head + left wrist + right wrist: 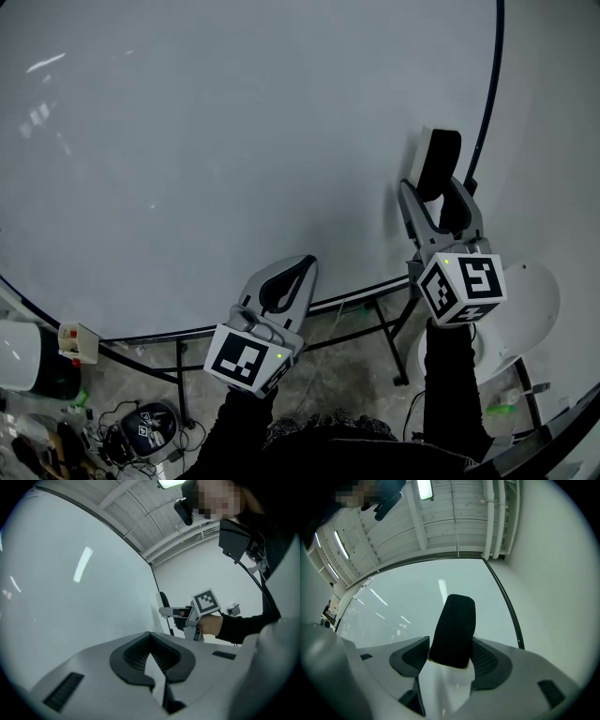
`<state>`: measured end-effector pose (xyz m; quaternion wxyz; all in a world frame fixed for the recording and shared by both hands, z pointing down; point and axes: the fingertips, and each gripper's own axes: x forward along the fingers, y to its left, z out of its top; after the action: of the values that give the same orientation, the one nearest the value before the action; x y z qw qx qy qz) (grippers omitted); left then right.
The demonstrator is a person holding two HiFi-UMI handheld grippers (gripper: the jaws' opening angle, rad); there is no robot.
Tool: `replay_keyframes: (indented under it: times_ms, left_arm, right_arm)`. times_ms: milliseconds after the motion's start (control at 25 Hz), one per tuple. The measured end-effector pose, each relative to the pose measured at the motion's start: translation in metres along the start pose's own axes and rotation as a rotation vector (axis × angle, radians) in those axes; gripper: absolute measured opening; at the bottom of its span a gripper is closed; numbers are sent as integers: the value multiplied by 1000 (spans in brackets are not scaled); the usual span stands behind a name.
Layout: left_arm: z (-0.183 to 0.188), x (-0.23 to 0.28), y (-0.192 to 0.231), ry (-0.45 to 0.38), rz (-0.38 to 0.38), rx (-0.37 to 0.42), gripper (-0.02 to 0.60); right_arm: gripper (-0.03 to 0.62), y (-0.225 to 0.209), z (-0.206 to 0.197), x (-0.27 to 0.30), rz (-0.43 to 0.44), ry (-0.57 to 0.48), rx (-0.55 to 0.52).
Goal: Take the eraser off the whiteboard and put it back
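White whiteboard [234, 141], black-edged; right gripper [452, 654] fingers clamp black eraser [453, 627]; left gripper [302, 267] fingers closed.

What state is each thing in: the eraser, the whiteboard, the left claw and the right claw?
right claw: shut on the eraser.
eraser: held between the jaws, standing up out of them.
whiteboard: blank, no writing visible.
left claw: shut, nothing between its jaws.
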<state>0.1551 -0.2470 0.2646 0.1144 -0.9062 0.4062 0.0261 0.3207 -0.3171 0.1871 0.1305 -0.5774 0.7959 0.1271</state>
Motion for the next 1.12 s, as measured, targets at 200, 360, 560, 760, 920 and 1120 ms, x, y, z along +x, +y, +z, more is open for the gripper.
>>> replay_keyframes:
  times_ms: [200,360,560,760,920,1120]
  left_arm:
    - [2,-1,2,-14,10,-23,6]
    - [6,-2,3,-52,8,-49,6]
    - [5,-2,4,-55,19,-53,6]
    - [4,-6,10,-55,53,-60,6]
    - [5,-14,14,-55,85,-61,6]
    - [0,-30,20,-40,139,-75,6]
  right_arm:
    - [282,0,2,0,1,-2,-7]
    - [282,-1,1,0,-1,0,-7]
    - [282,-2,0,-1,-4,3,-9]
    - [282,4,4,-1,11,-6,-10]
    - [282,13,10,0,33,-19,-12]
    - [282,27,8,2,69,-12,-5]
